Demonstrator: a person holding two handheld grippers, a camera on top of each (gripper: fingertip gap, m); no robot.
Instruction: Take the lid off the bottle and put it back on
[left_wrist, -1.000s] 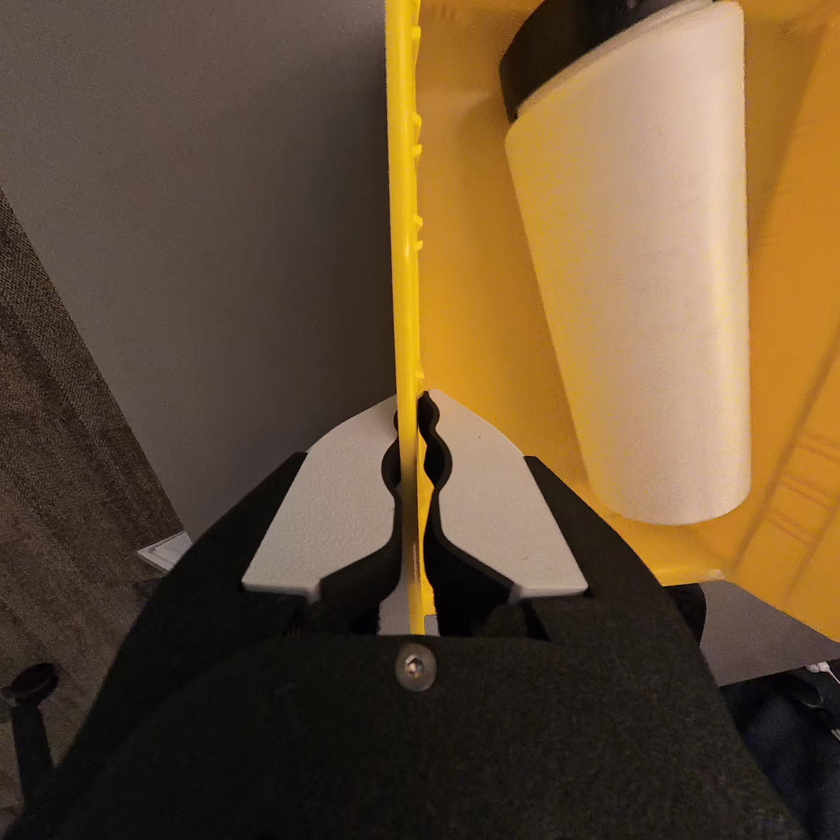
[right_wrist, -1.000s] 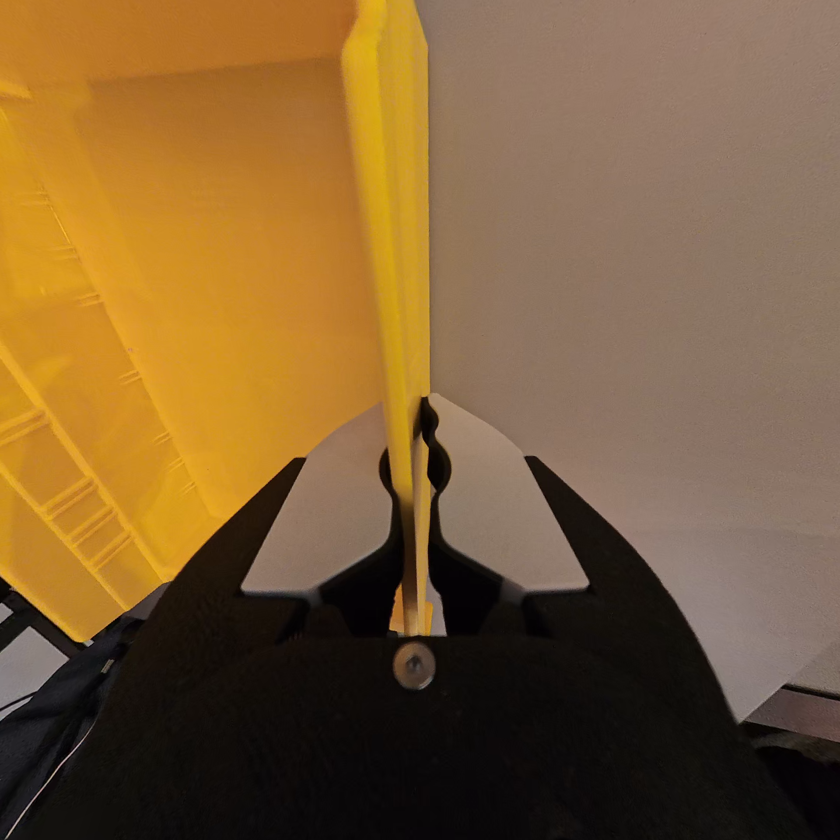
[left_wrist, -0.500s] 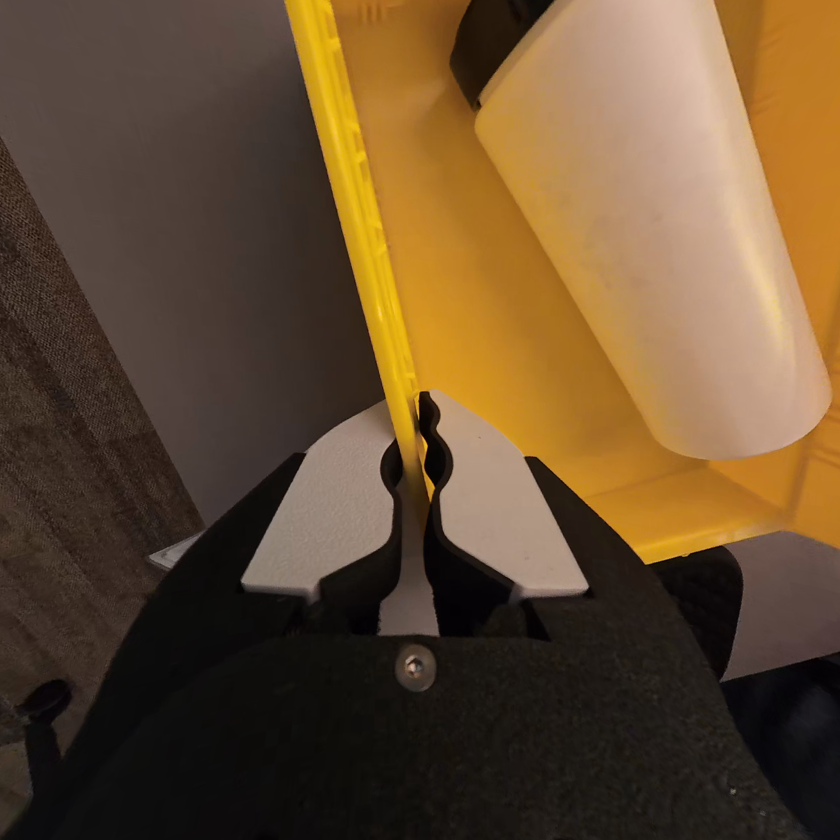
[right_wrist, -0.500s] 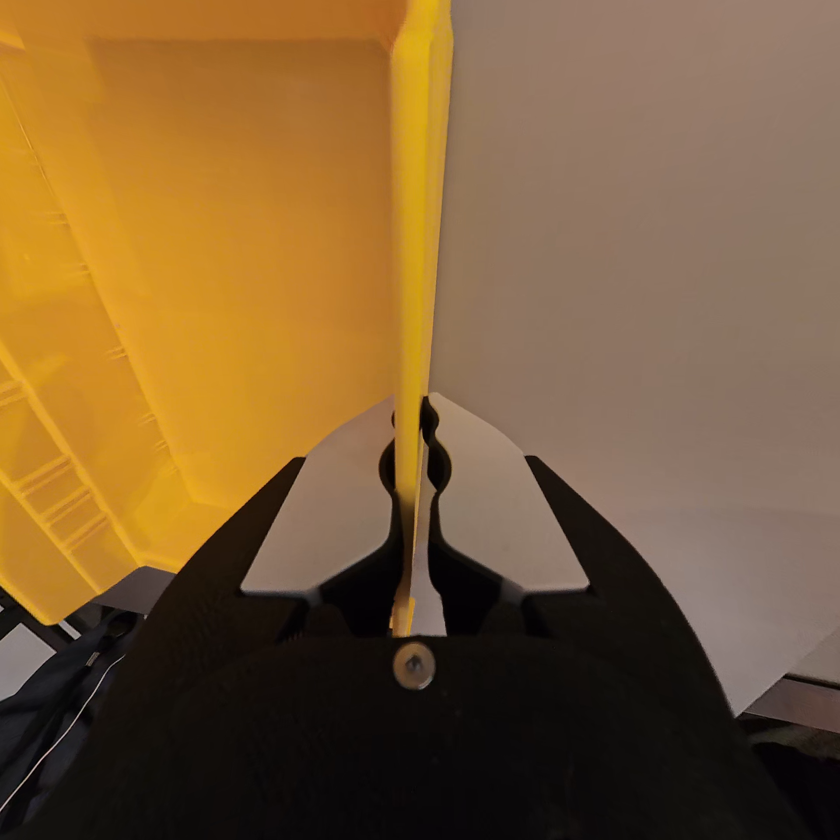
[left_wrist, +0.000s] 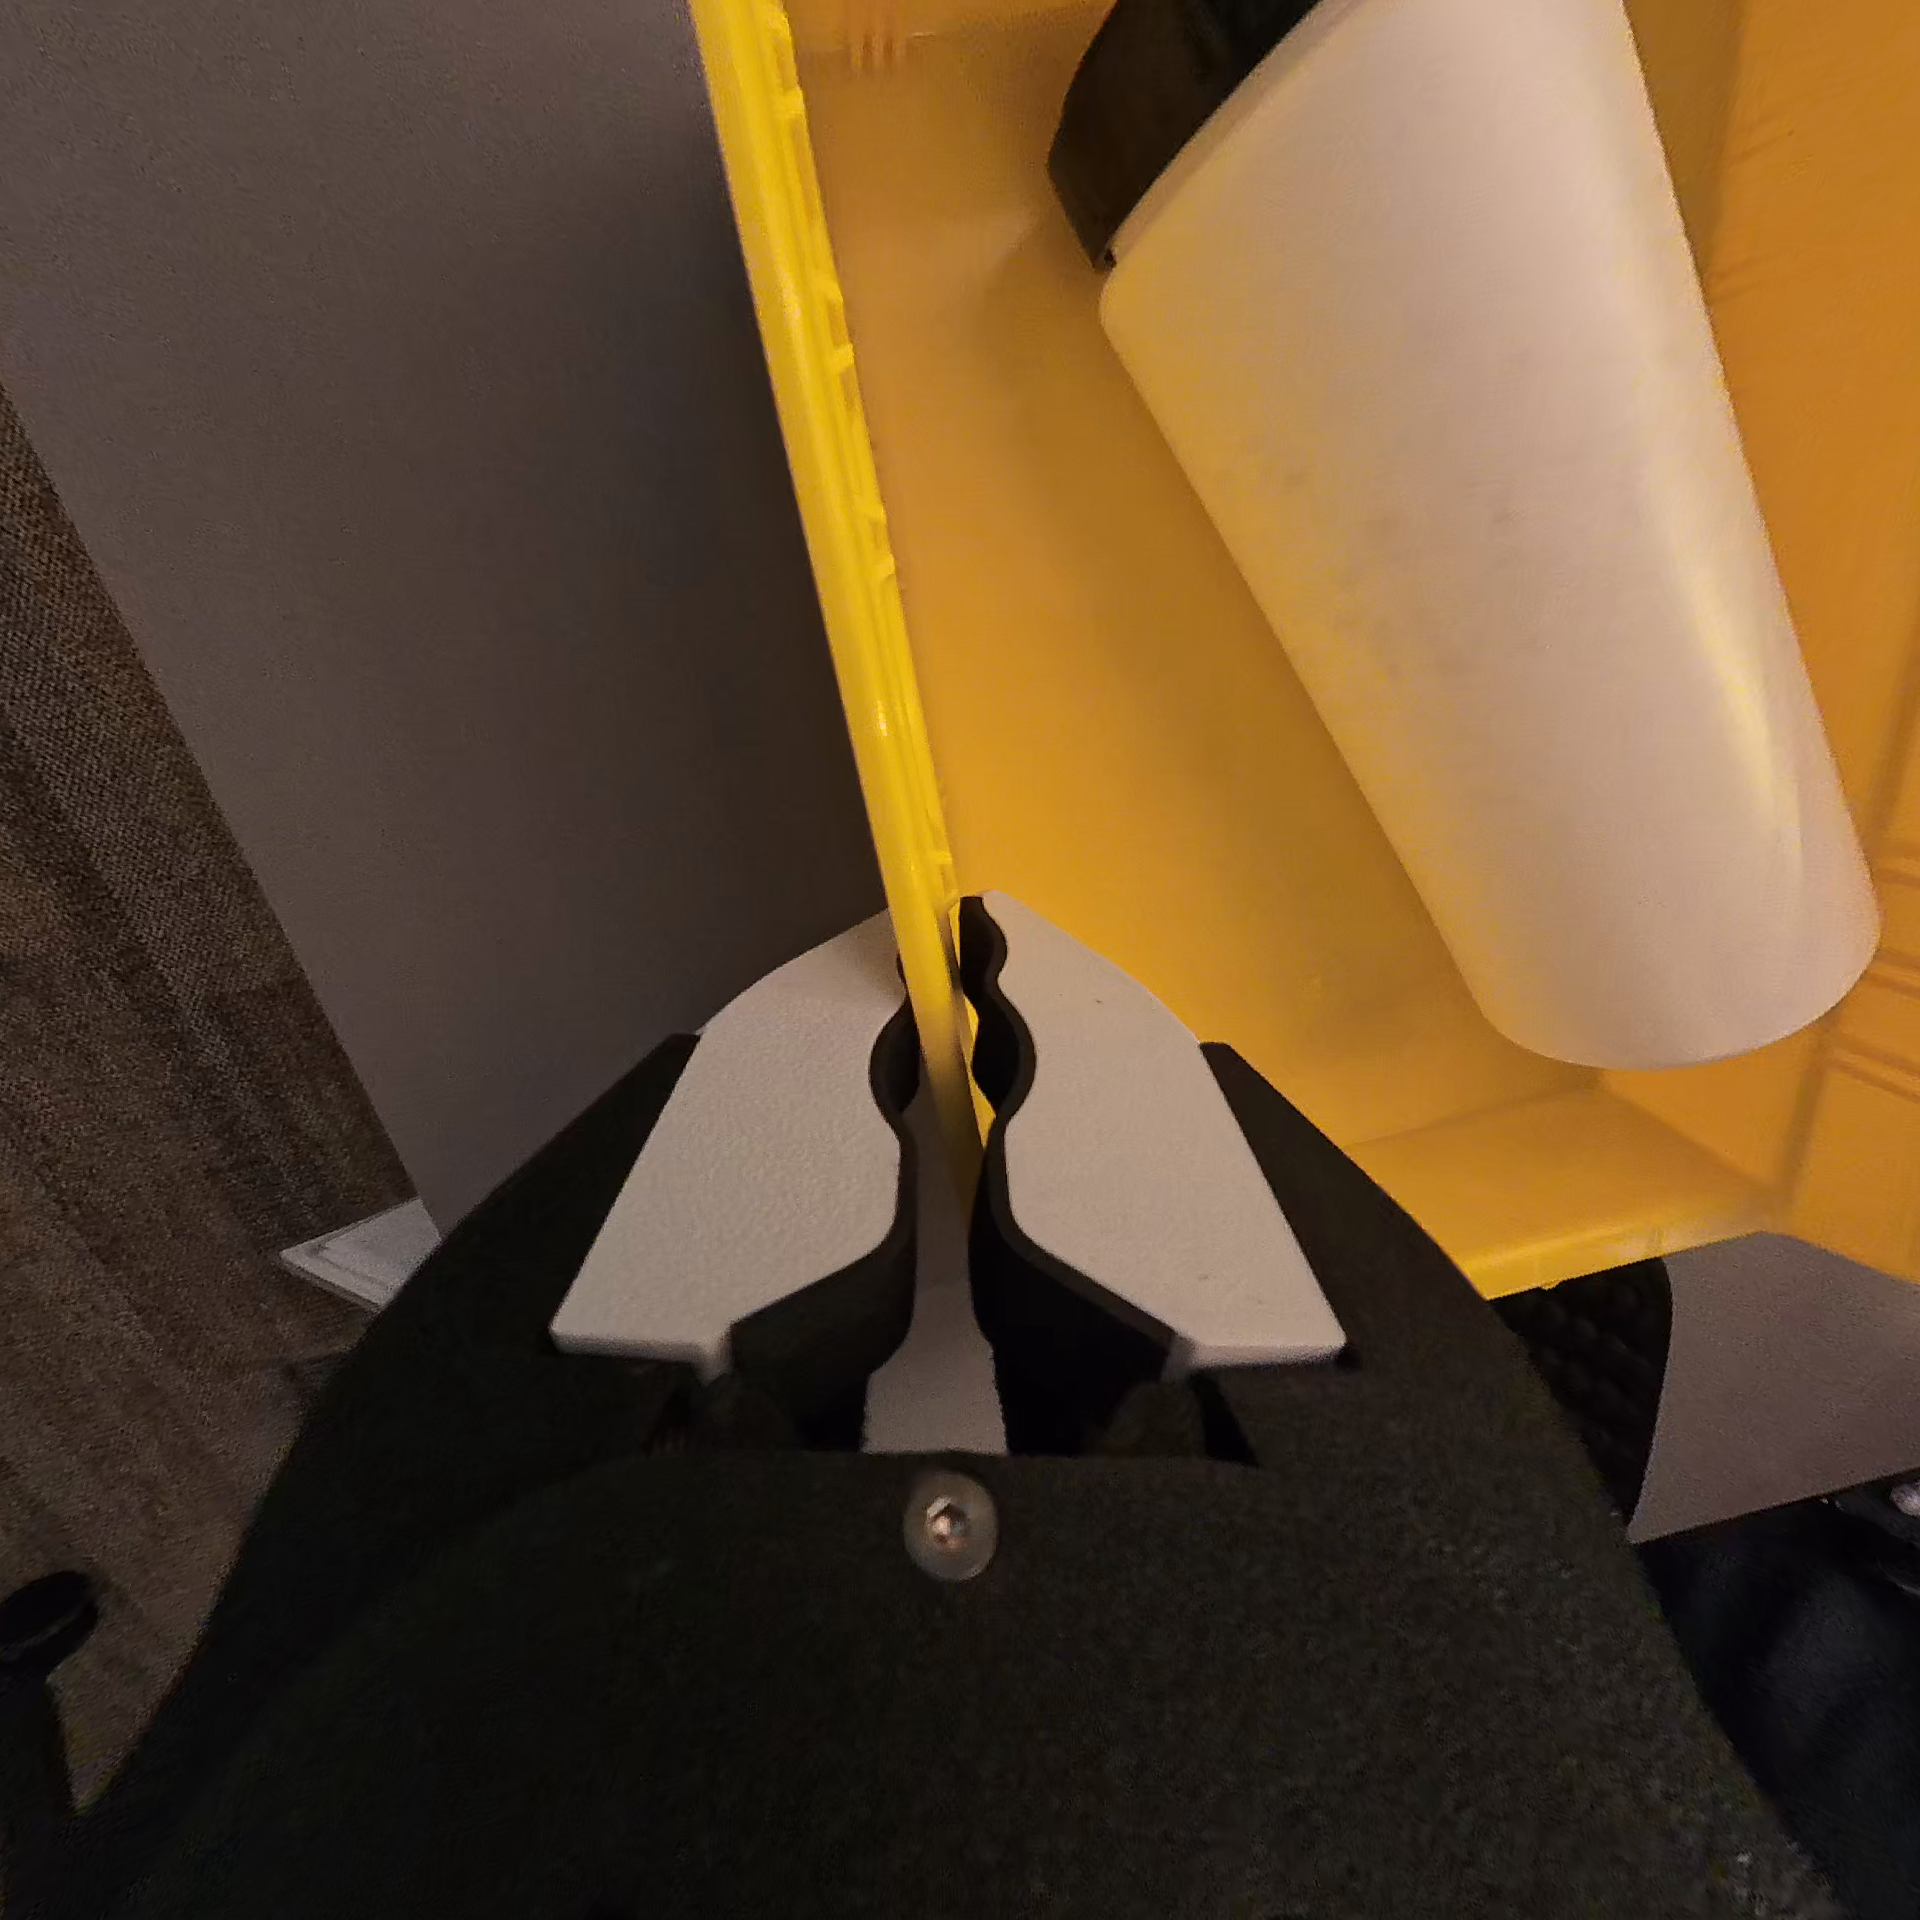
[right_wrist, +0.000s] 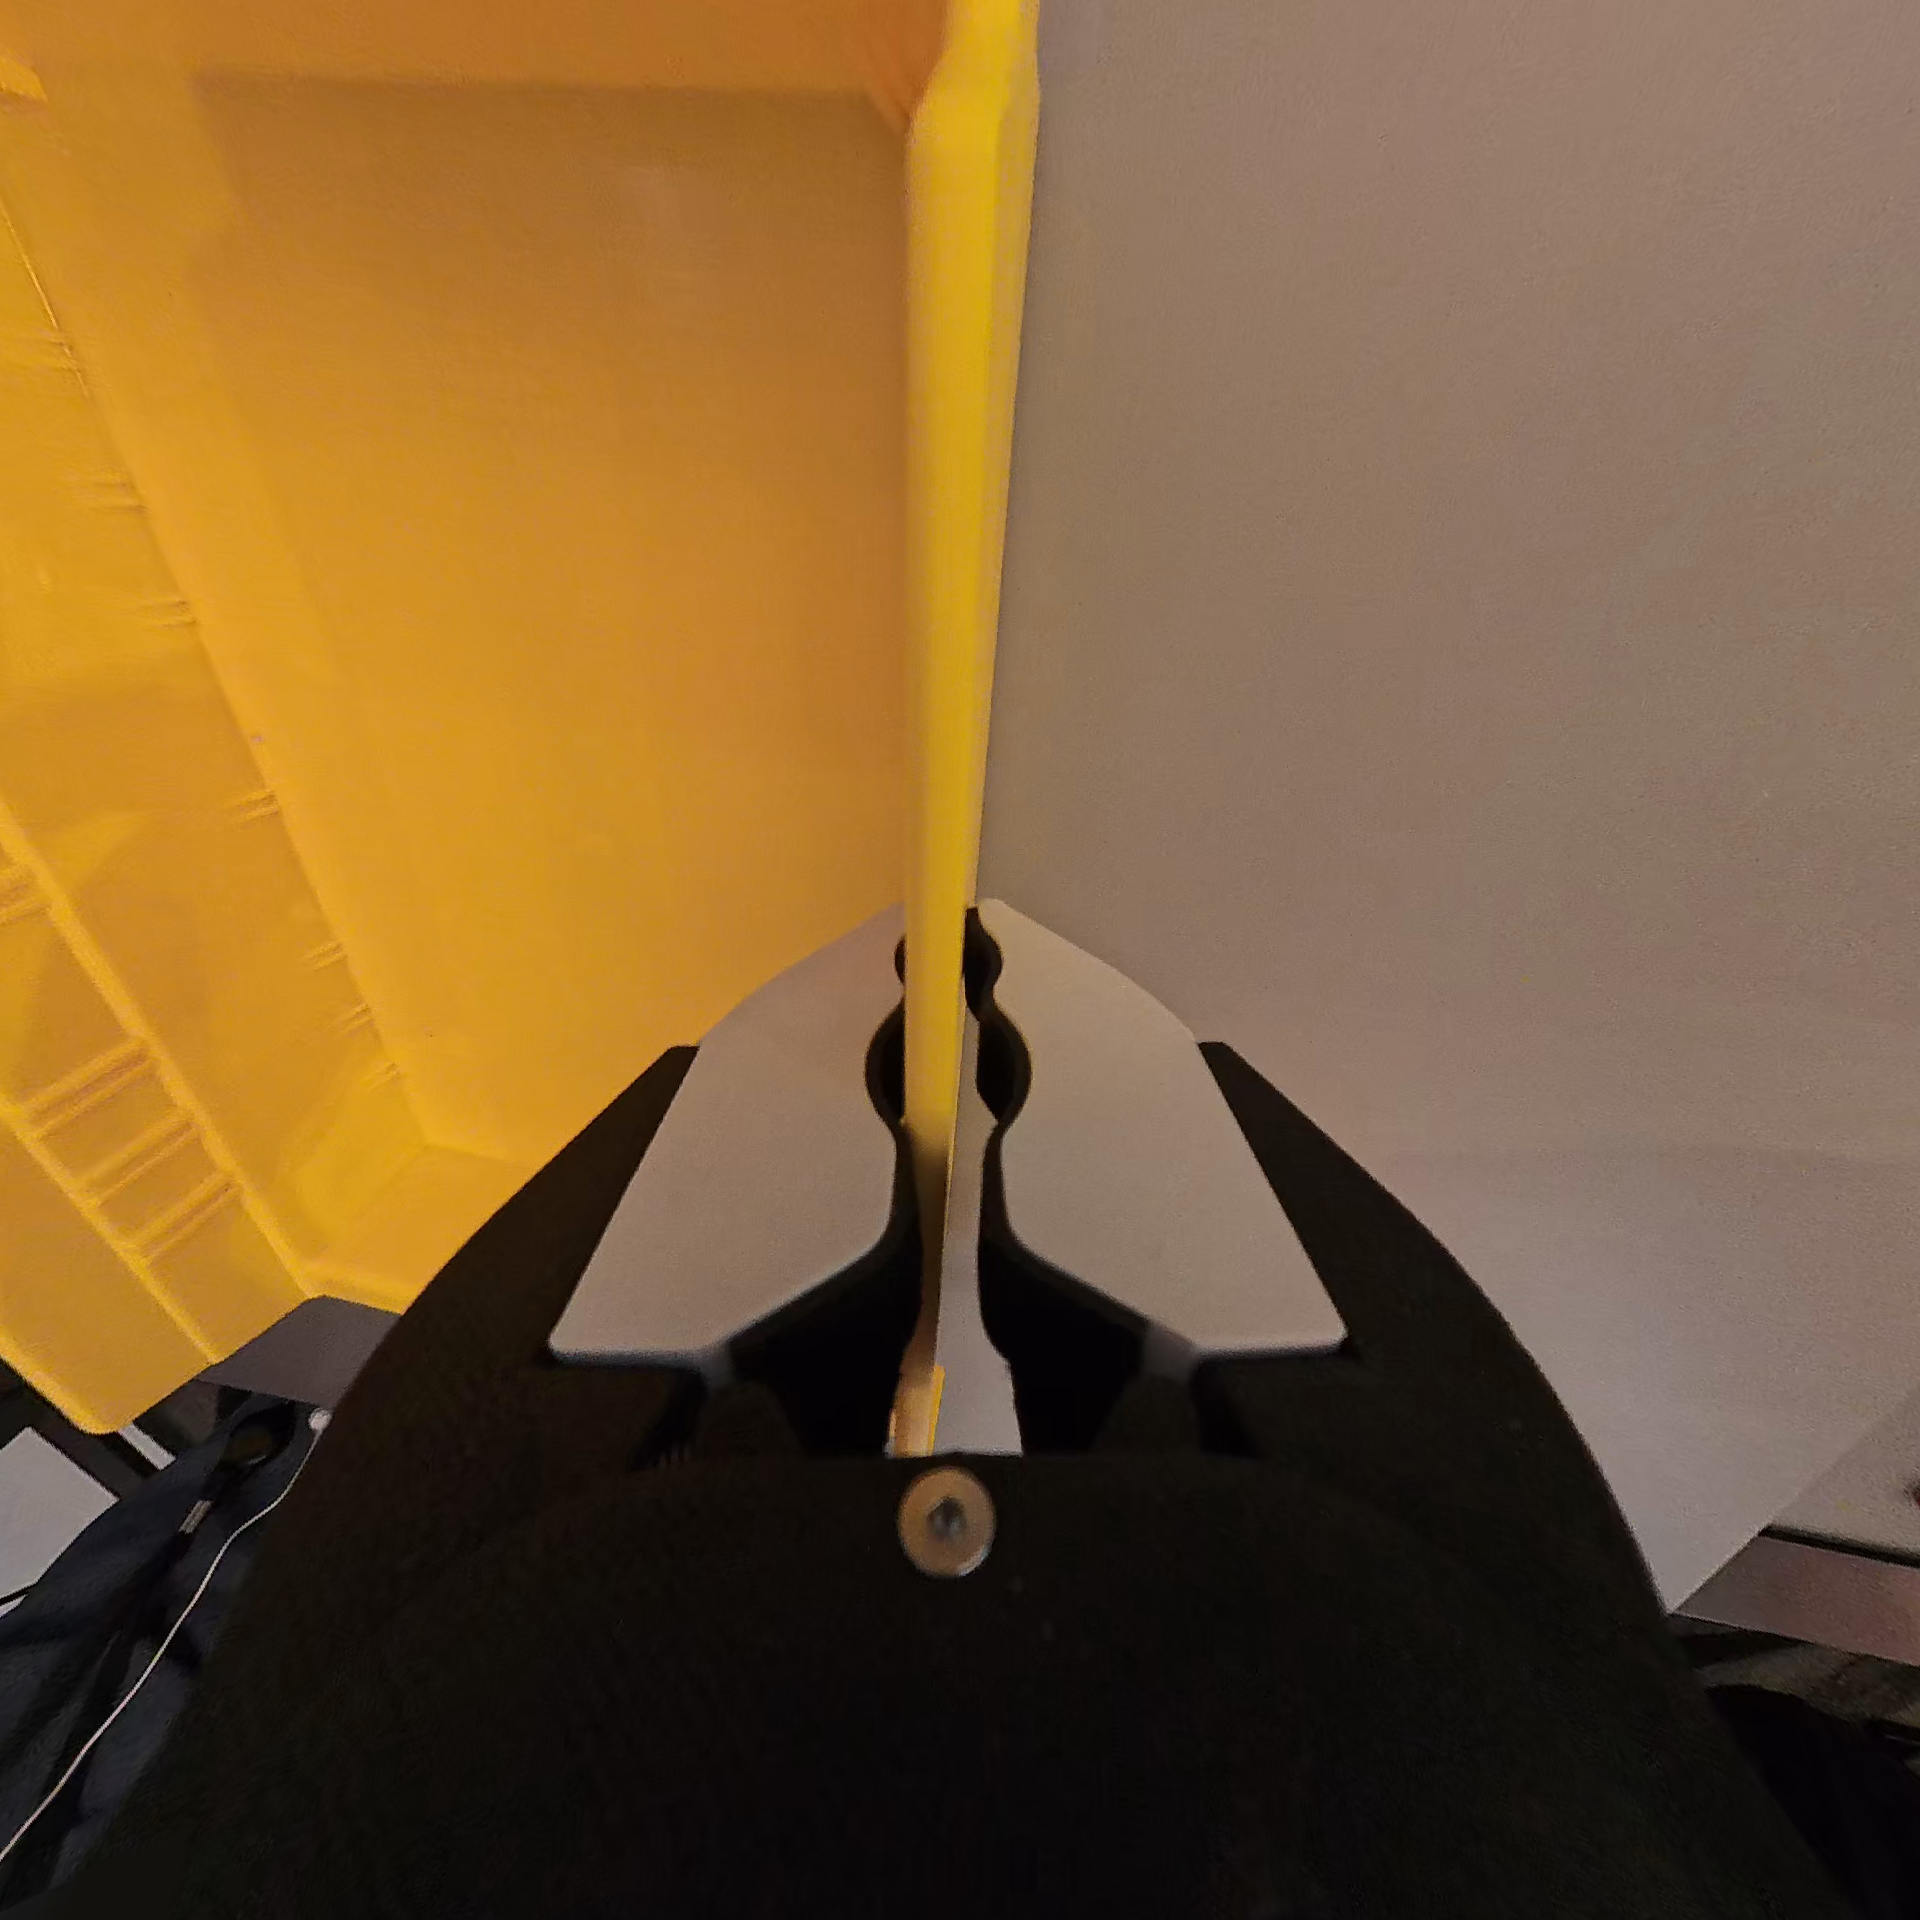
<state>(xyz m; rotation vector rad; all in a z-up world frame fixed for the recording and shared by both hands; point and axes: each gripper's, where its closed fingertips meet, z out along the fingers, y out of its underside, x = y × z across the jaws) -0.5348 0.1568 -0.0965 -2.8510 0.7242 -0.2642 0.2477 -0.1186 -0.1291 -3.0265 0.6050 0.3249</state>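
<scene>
A white bottle (left_wrist: 1455, 582) with a black lid (left_wrist: 1132, 125) on it lies on its side inside a yellow bin (left_wrist: 1039, 623), lid end away from me. My left gripper (left_wrist: 951, 914) is shut on the bin's left wall (left_wrist: 821, 416), with the bottle to the right of its fingers. My right gripper (right_wrist: 951, 920) is shut on the bin's right wall (right_wrist: 966, 416). The bottle does not show in the right wrist view, only the bin's bare inside (right_wrist: 520, 623).
The bin is over a pale grey table top (left_wrist: 416, 520), which also shows in the right wrist view (right_wrist: 1455, 727). Brown carpet (left_wrist: 125, 935) lies past the table's left edge. The table's right edge (right_wrist: 1766, 1590) and a dark bag (right_wrist: 125, 1558) show low in the right wrist view.
The bin has shifted in both grips. Its left wall now leans up and to the left, and the bottle has swung so that its base points lower right. Both grippers stayed shut.
</scene>
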